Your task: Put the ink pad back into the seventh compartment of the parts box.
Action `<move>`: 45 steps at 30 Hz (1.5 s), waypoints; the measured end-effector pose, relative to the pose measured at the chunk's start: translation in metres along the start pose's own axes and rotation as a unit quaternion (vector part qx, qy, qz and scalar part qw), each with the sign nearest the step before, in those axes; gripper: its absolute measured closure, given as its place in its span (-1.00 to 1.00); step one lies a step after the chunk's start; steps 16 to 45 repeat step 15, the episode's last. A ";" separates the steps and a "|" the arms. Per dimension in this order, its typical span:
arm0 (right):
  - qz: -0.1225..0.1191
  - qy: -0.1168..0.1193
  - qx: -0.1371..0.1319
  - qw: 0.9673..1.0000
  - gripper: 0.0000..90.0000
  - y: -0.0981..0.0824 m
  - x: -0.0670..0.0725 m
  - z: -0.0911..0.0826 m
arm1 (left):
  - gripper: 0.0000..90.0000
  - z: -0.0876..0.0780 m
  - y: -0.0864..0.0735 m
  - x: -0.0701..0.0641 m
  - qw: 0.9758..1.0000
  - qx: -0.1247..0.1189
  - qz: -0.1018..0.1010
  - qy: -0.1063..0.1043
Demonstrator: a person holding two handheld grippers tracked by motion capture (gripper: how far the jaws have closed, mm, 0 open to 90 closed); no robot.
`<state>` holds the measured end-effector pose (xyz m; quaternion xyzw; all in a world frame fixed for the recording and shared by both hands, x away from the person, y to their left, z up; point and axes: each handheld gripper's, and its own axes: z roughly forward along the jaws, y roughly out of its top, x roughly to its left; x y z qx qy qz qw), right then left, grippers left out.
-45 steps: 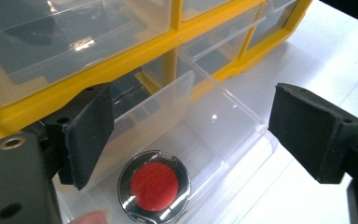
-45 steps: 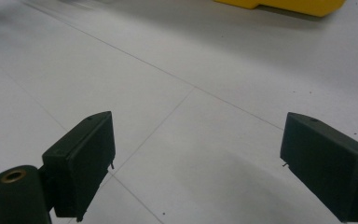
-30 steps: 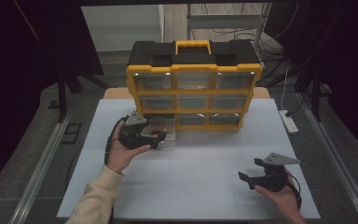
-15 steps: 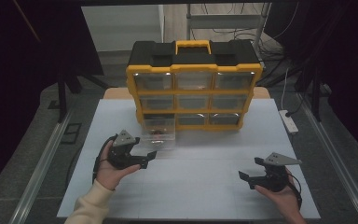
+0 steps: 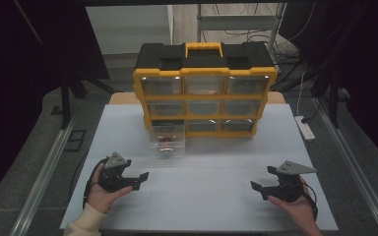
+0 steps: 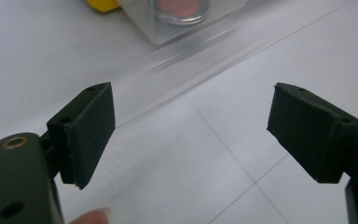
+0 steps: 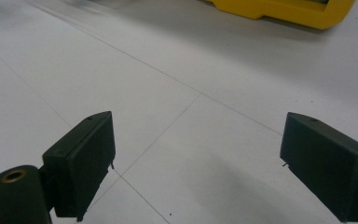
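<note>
Pulled-out clear plastic drawer lies ahead and right of the left claw, long axis pointing desk-front. Much nearer than the right claw. Both claws apart, empty.

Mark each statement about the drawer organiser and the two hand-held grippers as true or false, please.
1. The bottom-left drawer of the yellow organiser is pulled out. True.
2. The left hand-held gripper clamps that drawer. False: its jaws are open and empty, apart from it.
3. The right hand-held gripper is open over the white table. True.
4. The organiser lies flat on its back. False: it stands upright, handle on top.
5. The pulled-out drawer is empty. False: something reddish lies inside.
</note>
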<state>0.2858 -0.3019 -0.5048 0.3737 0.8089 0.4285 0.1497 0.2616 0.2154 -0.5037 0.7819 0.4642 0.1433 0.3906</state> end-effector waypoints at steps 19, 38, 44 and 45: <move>0.005 -0.003 0.001 1.000 -0.77 -0.003 -0.003 -0.002 | -0.65 0.003 0.002 -0.003 1.000 -0.005 0.008 -0.001; 0.005 -0.003 0.001 1.000 -0.77 -0.003 -0.003 -0.002 | -0.65 0.003 0.002 -0.003 1.000 -0.005 0.008 -0.001; 0.005 -0.003 0.001 1.000 -0.77 -0.003 -0.003 -0.002 | -0.65 0.003 0.002 -0.003 1.000 -0.005 0.008 -0.001; 0.005 -0.003 0.001 1.000 -0.77 -0.003 -0.003 -0.002 | -0.65 0.003 0.002 -0.003 1.000 -0.005 0.008 -0.001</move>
